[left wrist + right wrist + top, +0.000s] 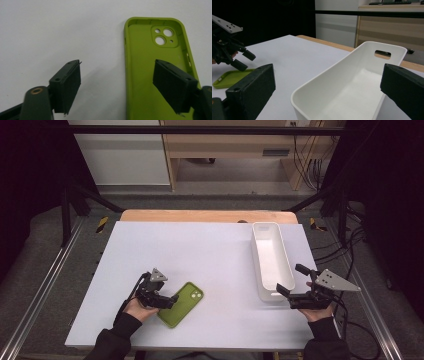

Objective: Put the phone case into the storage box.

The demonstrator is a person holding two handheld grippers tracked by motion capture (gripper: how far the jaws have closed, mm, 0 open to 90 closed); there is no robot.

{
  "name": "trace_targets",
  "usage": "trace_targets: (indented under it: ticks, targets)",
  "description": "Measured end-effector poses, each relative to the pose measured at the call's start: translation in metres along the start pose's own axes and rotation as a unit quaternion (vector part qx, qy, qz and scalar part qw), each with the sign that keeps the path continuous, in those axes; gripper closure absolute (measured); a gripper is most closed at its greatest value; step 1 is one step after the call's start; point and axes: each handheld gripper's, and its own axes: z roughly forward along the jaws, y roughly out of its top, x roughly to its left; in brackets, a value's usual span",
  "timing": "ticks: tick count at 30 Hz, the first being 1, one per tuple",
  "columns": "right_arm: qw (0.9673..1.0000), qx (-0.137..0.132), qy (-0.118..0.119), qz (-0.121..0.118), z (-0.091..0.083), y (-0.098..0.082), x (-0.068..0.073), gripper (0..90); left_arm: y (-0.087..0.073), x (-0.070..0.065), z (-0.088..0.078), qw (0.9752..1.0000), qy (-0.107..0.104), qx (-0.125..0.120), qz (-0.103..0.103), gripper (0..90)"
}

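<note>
A green phone case lies inside-up on the white table top, near the front left. My left gripper hovers low over its near-left part. In the left gripper view the jaws stand apart: one over bare table, the other over the case's inside, with the case's long edge between them and no pad pressing. My right gripper is open at the near end of a white bin, its jaws wide on either side of the bin's near corner.
The bin is empty and runs lengthwise along the table's right side, with a handle slot in its far wall. In the right gripper view the left gripper sits above the case. Metal rails and cables flank the table.
</note>
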Motion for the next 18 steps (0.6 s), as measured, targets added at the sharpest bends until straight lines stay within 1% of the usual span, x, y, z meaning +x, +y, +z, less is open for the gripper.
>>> trace_targets:
  ticks: [2, 4, 6, 8, 10, 14, 15, 18]
  targets:
    - [1.0000, -0.001, 0.000, -0.002, 0.0000, -0.0001, -0.0003, 0.0, -0.0006, -0.0013, 0.0005, 1.0000, 0.001, 0.003, 0.003, 26.8]
    - [1.0000, -0.001, 0.000, 0.000, -0.0004, 0.0001, -0.0002, 0.0, -0.0014, -0.0026, 0.0007, 1.0000, -0.004, 0.006, 0.007, 31.1]
    - [1.0000, -0.001, -0.001, 0.000, -0.0006, 0.0001, -0.0003, 0.0, -0.0020, -0.0040, 0.0012, 1.0000, -0.001, 0.006, 0.007, 35.0]
    - [1.0000, 0.000, 0.000, 0.001, -0.0005, 0.0000, -0.0003, 0.0, -0.0023, -0.0041, 0.0010, 0.9998, -0.001, 0.011, 0.013, 39.2]
    - [1.0000, 0.000, -0.001, 0.000, -0.0004, -0.0002, -0.0003, 0.0, -0.0026, -0.0040, 0.0016, 0.9998, -0.002, 0.016, 0.012, 44.2]
    - [1.0000, 0.000, 0.000, 0.000, -0.0004, -0.0001, -0.0003, 0.0, -0.0032, -0.0044, 0.0018, 0.9997, -0.010, 0.018, 0.011, 53.8]
    - [1.0000, -0.002, -0.001, 0.001, -0.0004, -0.0001, -0.0003, 0.0, -0.0031, -0.0047, 0.0016, 0.9997, -0.010, 0.018, 0.012, 53.8]
    - [1.0000, -0.003, -0.001, 0.001, -0.0007, 0.0000, -0.0005, 0.0, -0.0033, -0.0056, 0.0012, 0.9996, -0.009, 0.022, 0.015, 60.0]
